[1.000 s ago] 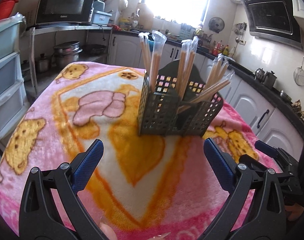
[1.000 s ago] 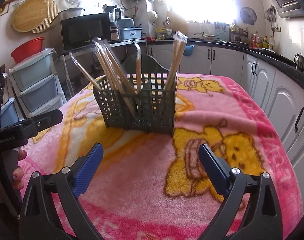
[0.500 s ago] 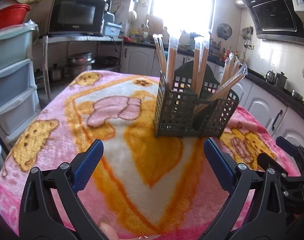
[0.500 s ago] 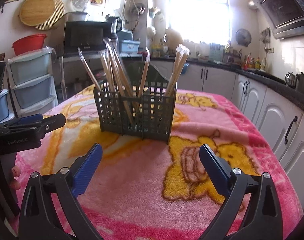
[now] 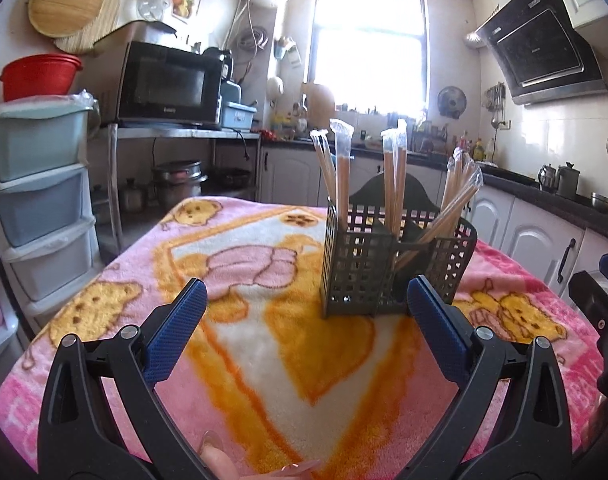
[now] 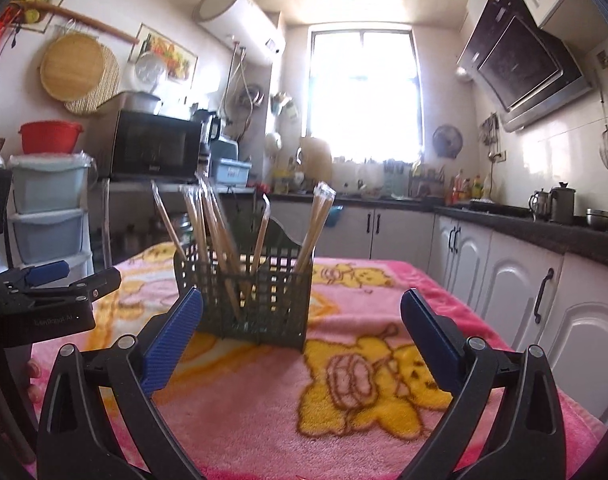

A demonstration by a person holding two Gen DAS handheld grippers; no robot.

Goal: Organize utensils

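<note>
Chopsticks (image 5: 391, 184) in clear wrappers stand upright or lean in the dark mesh caddy (image 5: 387, 268), which sits on the pink bear-print blanket (image 5: 264, 340) toward the far right of the table in the left wrist view and at centre-left in the right wrist view (image 6: 248, 300). We hold both tongs wide apart and empty: the left gripper (image 5: 305, 328) hovers above the near part of the blanket, well short of the caddy, and the right gripper (image 6: 300, 336) hangs likewise, with the caddy just beyond its left pad. We see the other tool at each view's edge, so the two sit side by side on the near side. No loose utensil shows on the blanket anywhere in either view, and every wrapped pair we can see is already in a compartment. We judge the sorting to be finished or nearly so, with the hands at rest away from the caddy. If anything remains, the next move would call for finding a stray piece out of view, or straightening the pairs that lean to the right in the caddy.
</note>
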